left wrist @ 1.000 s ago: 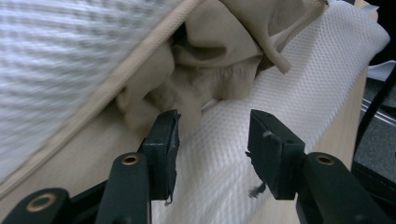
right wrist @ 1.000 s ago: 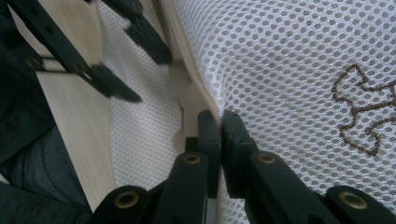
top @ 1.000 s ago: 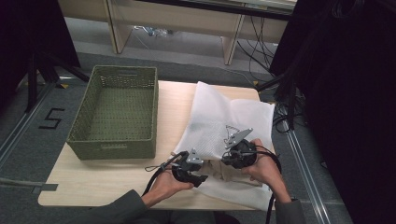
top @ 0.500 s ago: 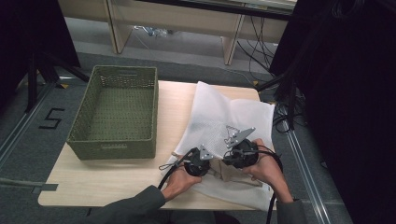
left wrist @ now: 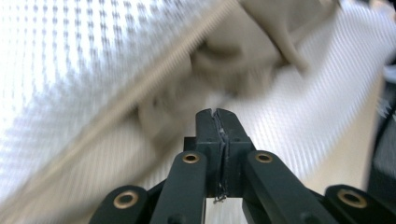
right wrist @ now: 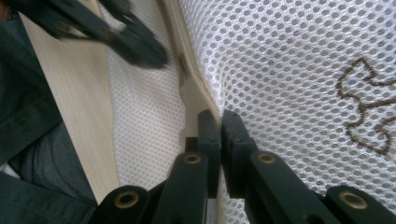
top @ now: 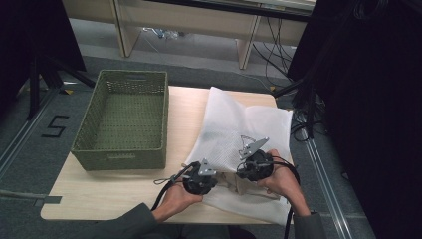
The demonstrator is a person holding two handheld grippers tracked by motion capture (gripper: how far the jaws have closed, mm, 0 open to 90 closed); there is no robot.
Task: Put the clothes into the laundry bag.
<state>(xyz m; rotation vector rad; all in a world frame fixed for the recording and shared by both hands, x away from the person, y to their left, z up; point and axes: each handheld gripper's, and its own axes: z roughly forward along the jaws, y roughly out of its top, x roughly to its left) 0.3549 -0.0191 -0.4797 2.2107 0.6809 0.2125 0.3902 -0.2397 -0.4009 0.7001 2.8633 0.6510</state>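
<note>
Your right hand-held gripper (right wrist: 220,122) is clamped on the mesh bag (right wrist: 299,70) zipper edge, left one (left wrist: 217,120) pinched shut on a thread-thin bit at most, so regrab the beige cloth (left wrist: 224,70) deeper

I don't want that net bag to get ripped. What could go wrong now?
1. The right gripper is shut on the bag's zipper edge; a hard pull might tear the thin mesh there.
2. The left gripper has just been closing, with only a wisp of the bag's edge between its jaws, so it may slip off.
3. The beige cloth inside sits at the open edge and could slide out if the bag is lifted.
</note>
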